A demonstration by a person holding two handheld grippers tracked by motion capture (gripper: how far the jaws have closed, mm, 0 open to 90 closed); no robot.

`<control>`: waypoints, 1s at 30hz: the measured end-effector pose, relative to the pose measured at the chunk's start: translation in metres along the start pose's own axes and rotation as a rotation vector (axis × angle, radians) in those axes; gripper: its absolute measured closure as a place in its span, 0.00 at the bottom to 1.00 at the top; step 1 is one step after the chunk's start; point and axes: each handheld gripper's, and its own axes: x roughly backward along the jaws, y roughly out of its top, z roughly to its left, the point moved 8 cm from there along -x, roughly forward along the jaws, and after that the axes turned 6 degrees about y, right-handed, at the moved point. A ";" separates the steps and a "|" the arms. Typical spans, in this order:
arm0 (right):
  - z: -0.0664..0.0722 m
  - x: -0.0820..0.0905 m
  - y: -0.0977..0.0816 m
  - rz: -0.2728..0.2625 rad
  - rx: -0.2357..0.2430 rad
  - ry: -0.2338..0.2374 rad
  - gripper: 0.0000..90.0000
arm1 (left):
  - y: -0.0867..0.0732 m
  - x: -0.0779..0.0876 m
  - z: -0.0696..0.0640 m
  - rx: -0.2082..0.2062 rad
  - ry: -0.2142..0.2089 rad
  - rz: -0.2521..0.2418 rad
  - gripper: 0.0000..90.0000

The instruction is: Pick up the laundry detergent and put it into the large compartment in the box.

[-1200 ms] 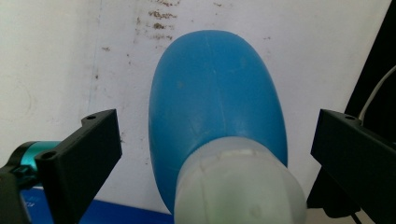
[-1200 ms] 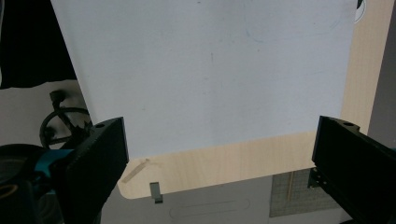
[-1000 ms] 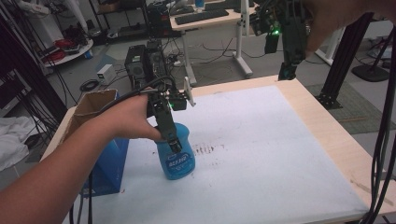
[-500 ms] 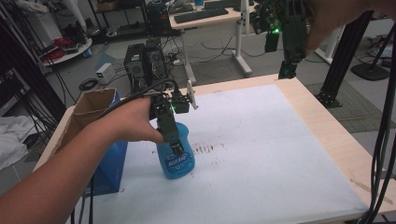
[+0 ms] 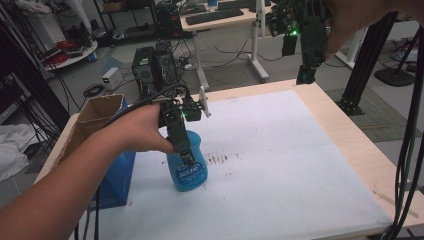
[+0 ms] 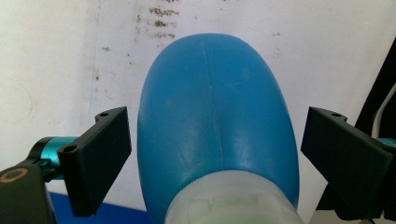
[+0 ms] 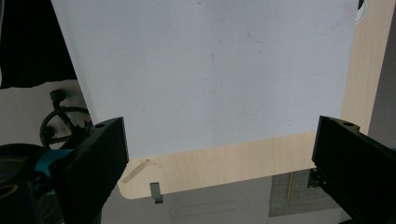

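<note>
A translucent blue plastic bottle (image 5: 189, 167) with a pale label is seen standing upright on the white sheet (image 5: 280, 165) that covers the light wooden table (image 5: 350, 145), toward the table's left side. Just beside it on the sheet, a patch of small dark brown specks (image 5: 220, 159) is noted. In the left gripper view the bottle's rounded blue body (image 6: 217, 126) and its whitish neck at the bottom edge are seen from above, set between the two black jaws.

The left gripper (image 5: 186, 152) is held by the person's left hand (image 5: 137, 132) and is pointed downward over the bottle's top. Its jaws are spread wide on either side of the bottle; a gap is visible between each jaw and the blue plastic, so nothing is gripped. A green light is lit on its body.

The right gripper (image 5: 306, 75) is held high above the far edge of the table, well apart from the bottle, jaws pointing down. In the right gripper view its jaws are seen spread wide with nothing between them, the white sheet and the table's wooden border lying below.

A brown cardboard box (image 5: 92, 117) stands at the table's left edge, with a blue box (image 5: 117, 175) just in front of it.
</note>
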 end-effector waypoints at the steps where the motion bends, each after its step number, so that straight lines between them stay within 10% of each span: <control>1: 0.000 0.000 0.000 0.000 0.001 0.000 0.03 | 0.000 0.000 0.000 0.002 -0.001 0.002 0.09; 30: 0.000 -0.001 0.002 0.002 0.006 -0.001 0.03 | -0.002 -0.003 0.000 -0.007 0.009 0.031 0.26</control>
